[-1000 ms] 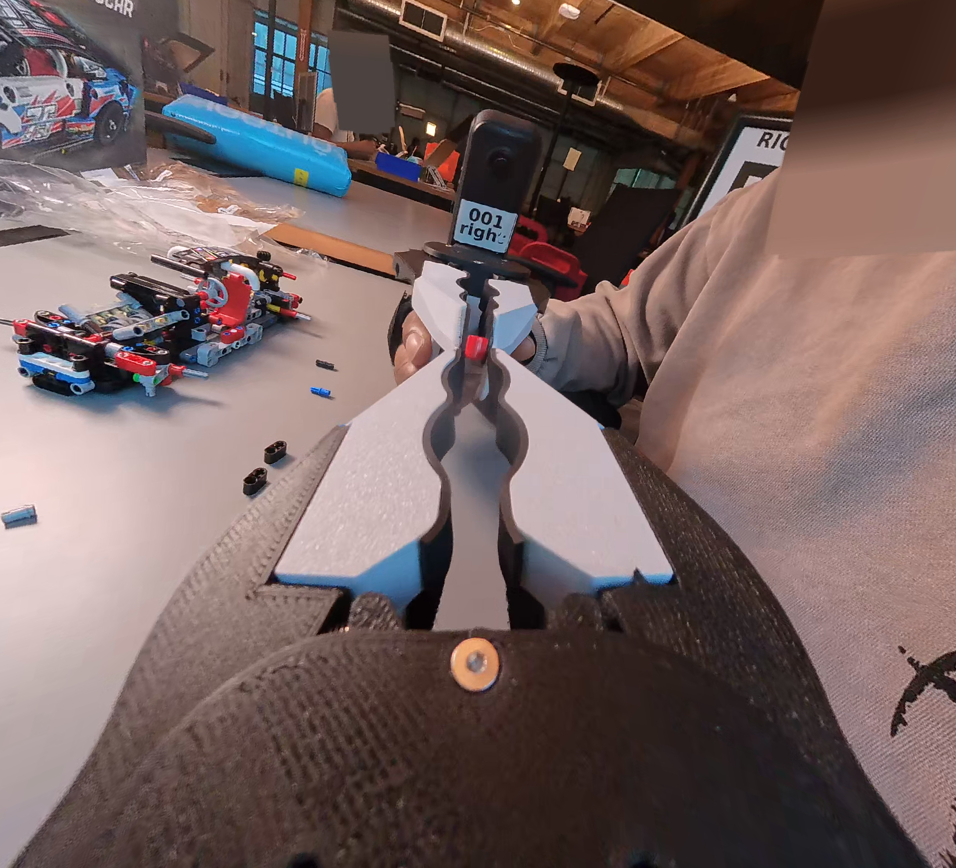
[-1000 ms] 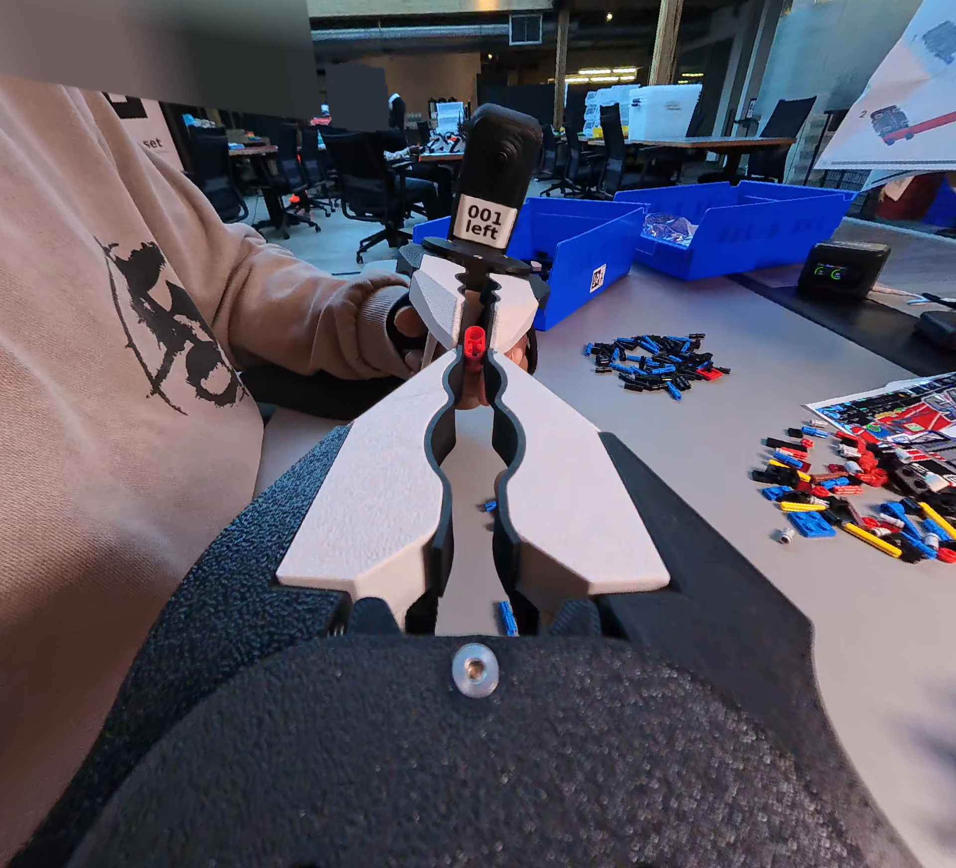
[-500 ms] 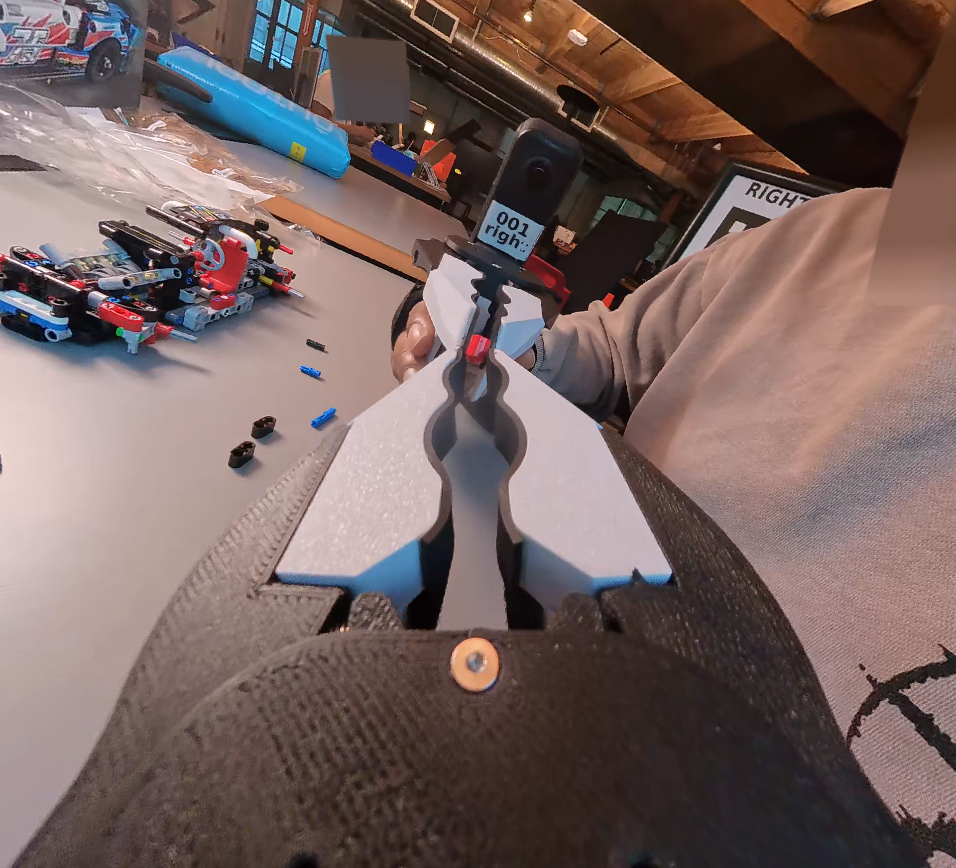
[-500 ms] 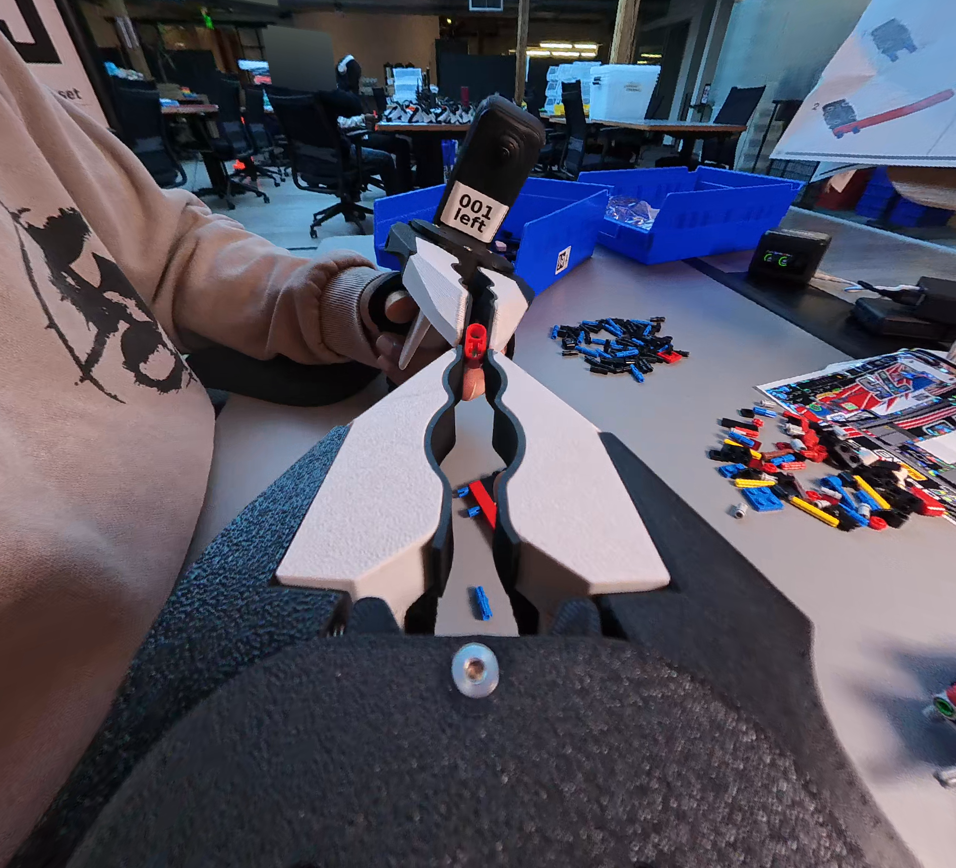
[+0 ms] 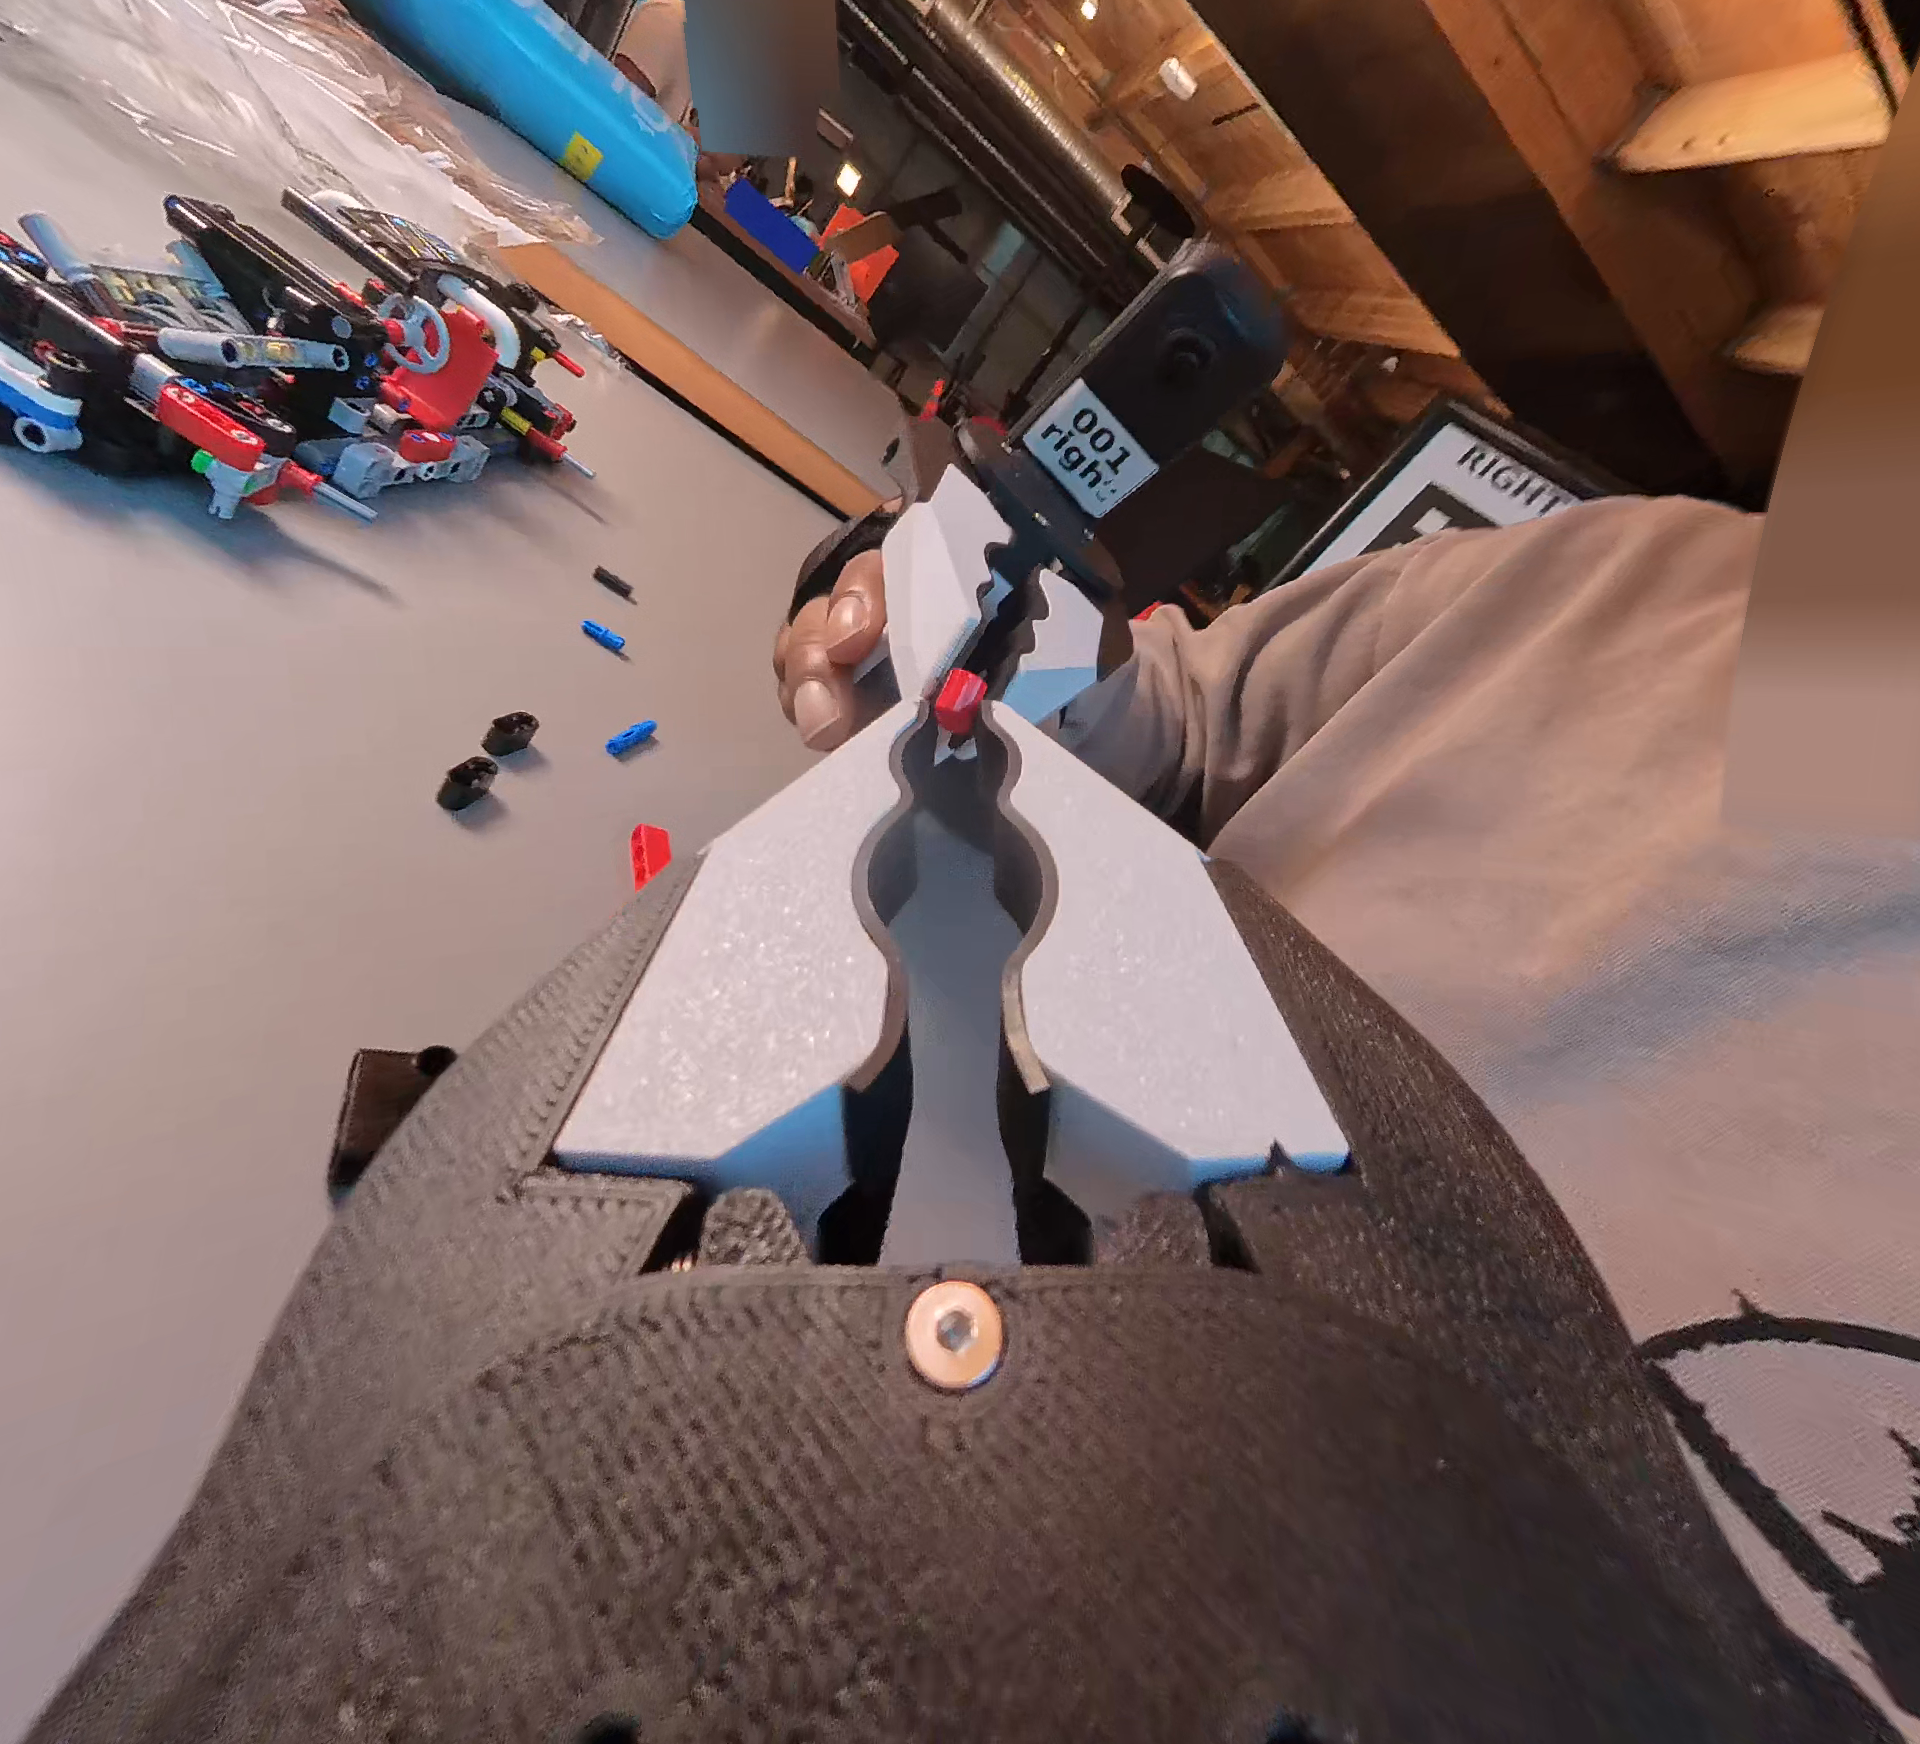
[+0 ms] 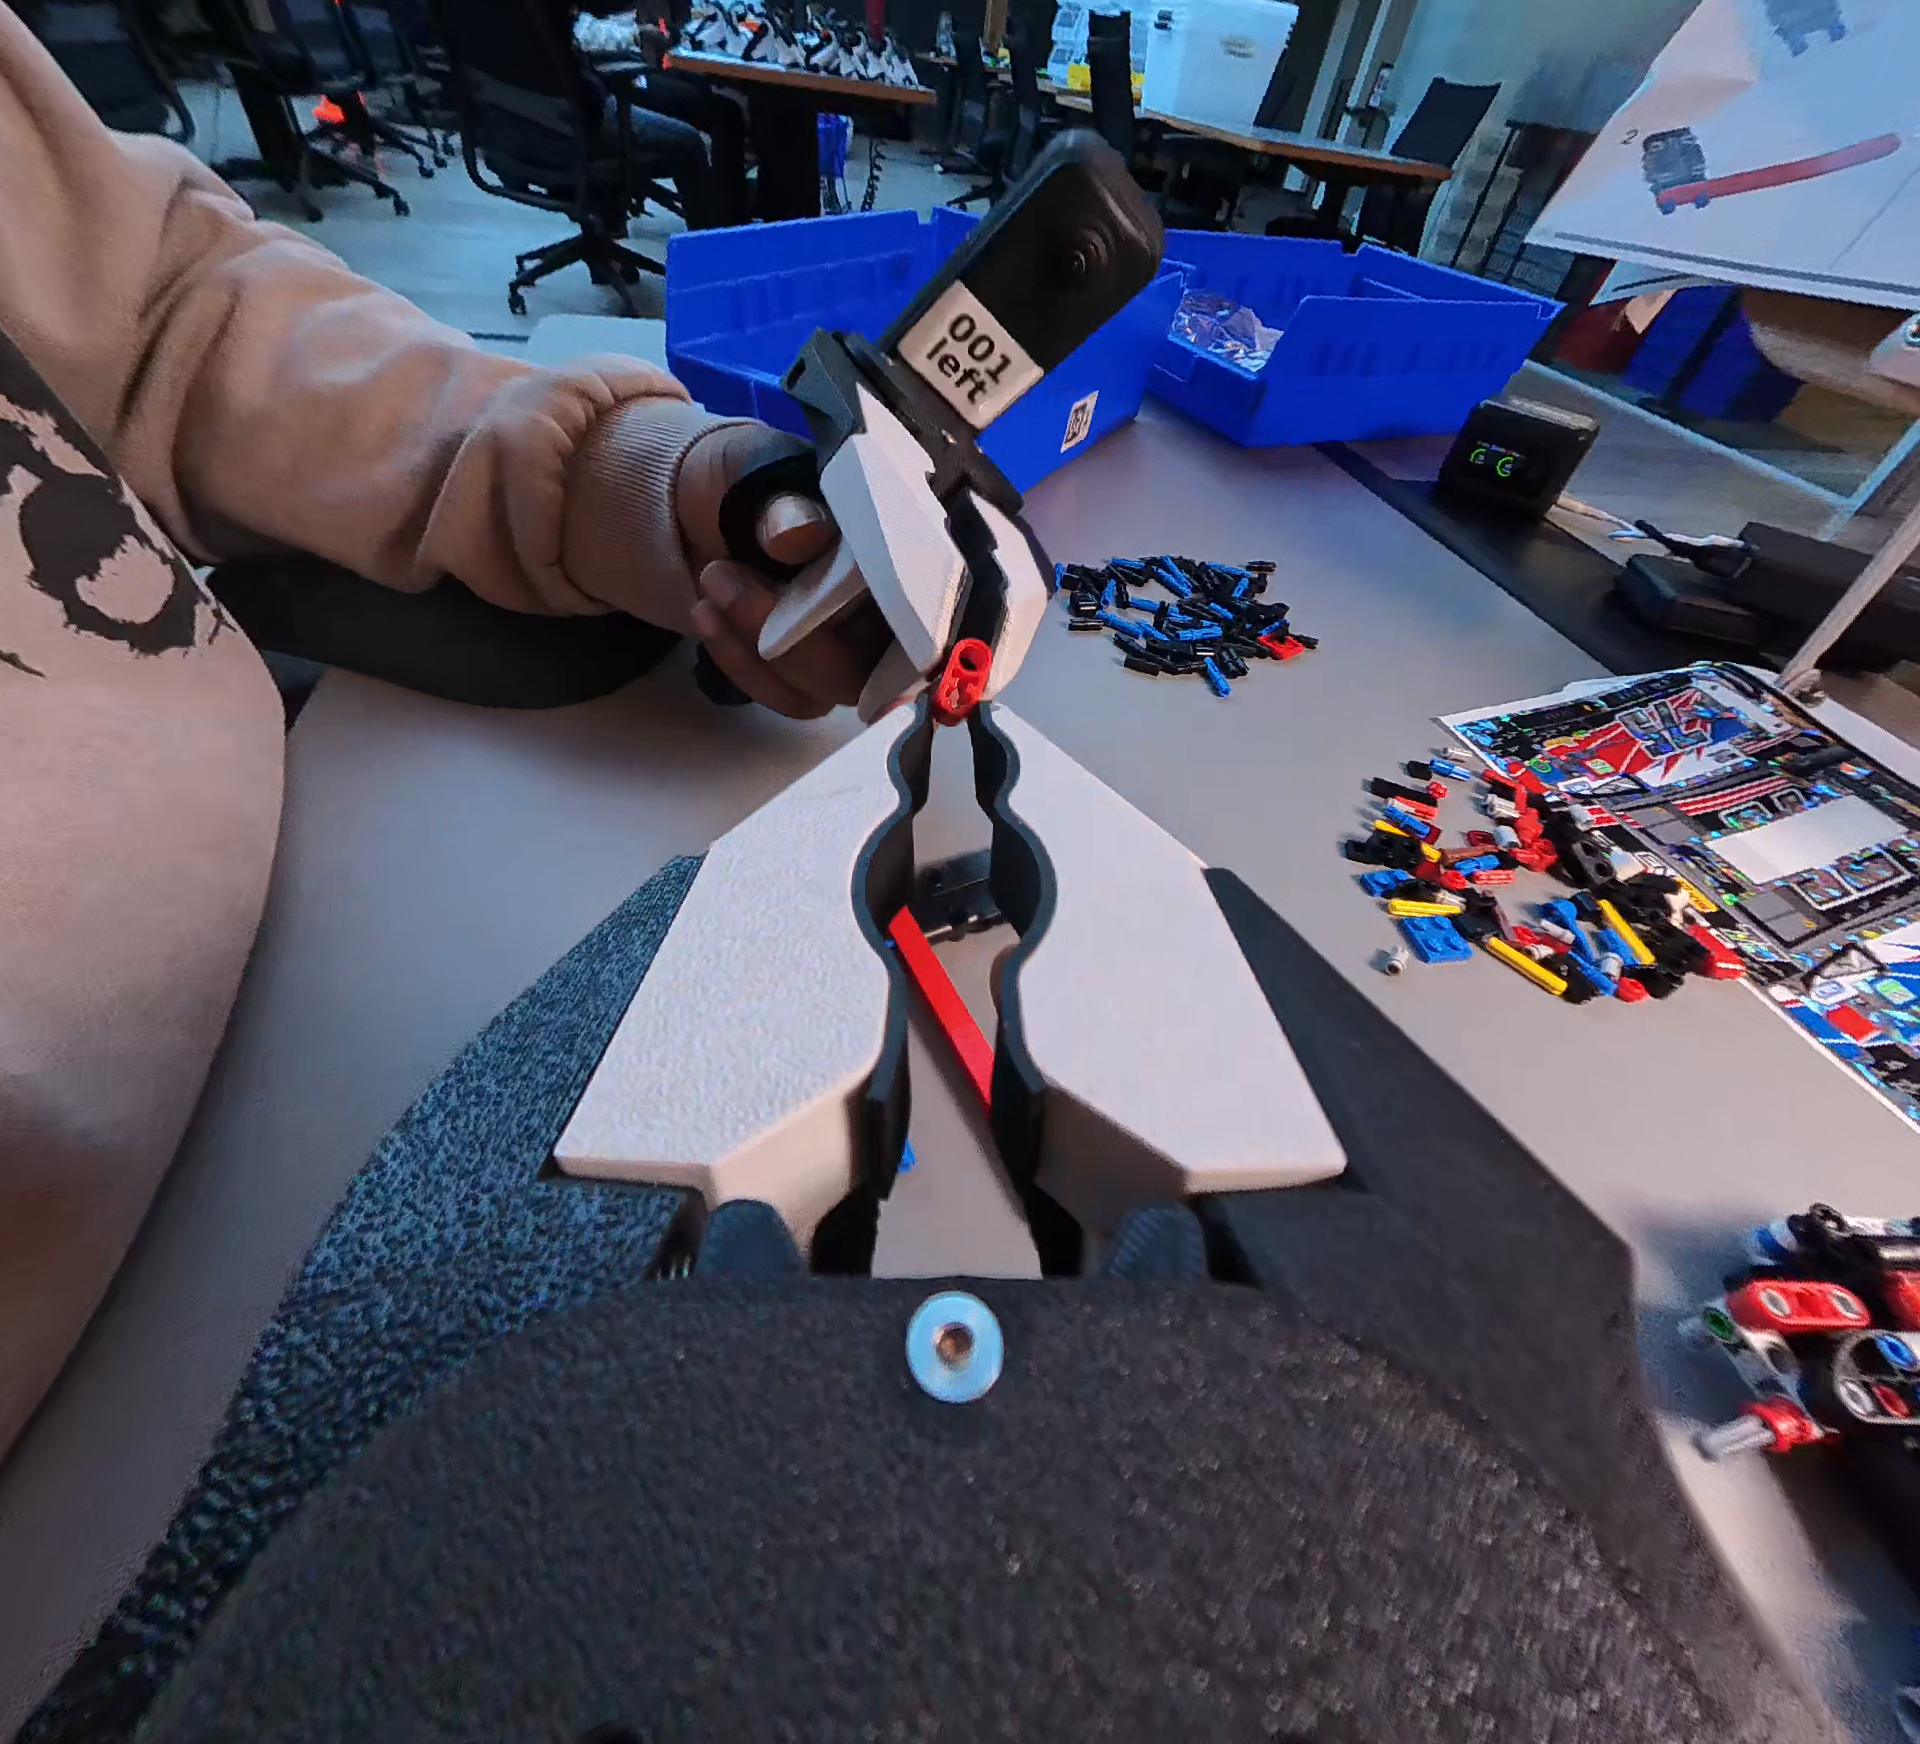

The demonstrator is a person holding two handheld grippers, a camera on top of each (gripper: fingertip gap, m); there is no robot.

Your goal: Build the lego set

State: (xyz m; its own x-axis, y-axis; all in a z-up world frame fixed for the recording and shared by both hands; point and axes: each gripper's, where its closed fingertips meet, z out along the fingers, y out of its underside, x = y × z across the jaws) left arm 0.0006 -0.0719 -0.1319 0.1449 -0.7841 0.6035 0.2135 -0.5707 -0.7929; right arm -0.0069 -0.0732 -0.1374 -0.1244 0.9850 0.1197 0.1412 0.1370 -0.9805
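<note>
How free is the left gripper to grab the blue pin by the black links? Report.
Probably not yet: the left gripper is shut on a red piece that the right gripper also pinches. The blue pin lies unblocked on the table; release first.

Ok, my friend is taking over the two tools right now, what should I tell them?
Left tool: shut on a small red piece, held above the table.
Right tool: tip to tip with the left, shut on the same red piece.
Half-built car sits on the table; loose pieces lie in piles.
Done: car partly built.
Left: fit the red piece, then the rest.
</note>
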